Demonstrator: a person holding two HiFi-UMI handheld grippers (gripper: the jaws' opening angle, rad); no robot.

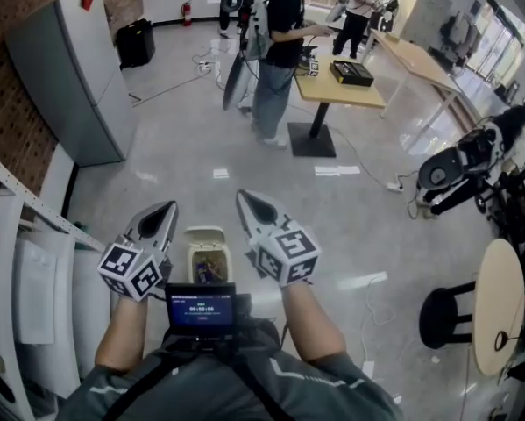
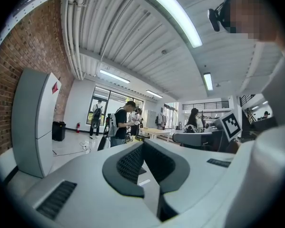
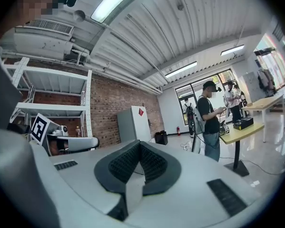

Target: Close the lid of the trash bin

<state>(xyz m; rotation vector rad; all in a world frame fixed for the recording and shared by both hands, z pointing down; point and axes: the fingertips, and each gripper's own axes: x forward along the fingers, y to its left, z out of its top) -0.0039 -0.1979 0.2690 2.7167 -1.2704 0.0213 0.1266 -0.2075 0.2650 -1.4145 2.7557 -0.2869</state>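
Note:
A small cream trash bin [image 1: 195, 254] stands on the floor just in front of me, between my two grippers in the head view. Its lid [image 1: 205, 234] is tipped up at the far side and rubbish shows inside. My left gripper [image 1: 164, 210] is held above the bin's left side, my right gripper [image 1: 249, 202] above its right side. Both are shut with nothing in them and point forward, clear of the bin. Neither gripper view shows the bin: the left gripper [image 2: 143, 148] and right gripper [image 3: 140, 146] look out level across the room.
White shelving [image 1: 25, 261] stands close on my left, with a grey cabinet [image 1: 74, 68] beyond it. A person [image 1: 280, 51] stands at a table [image 1: 341, 90] ahead. A round table [image 1: 499, 305], black stool [image 1: 442, 314] and a machine [image 1: 472, 160] are on the right.

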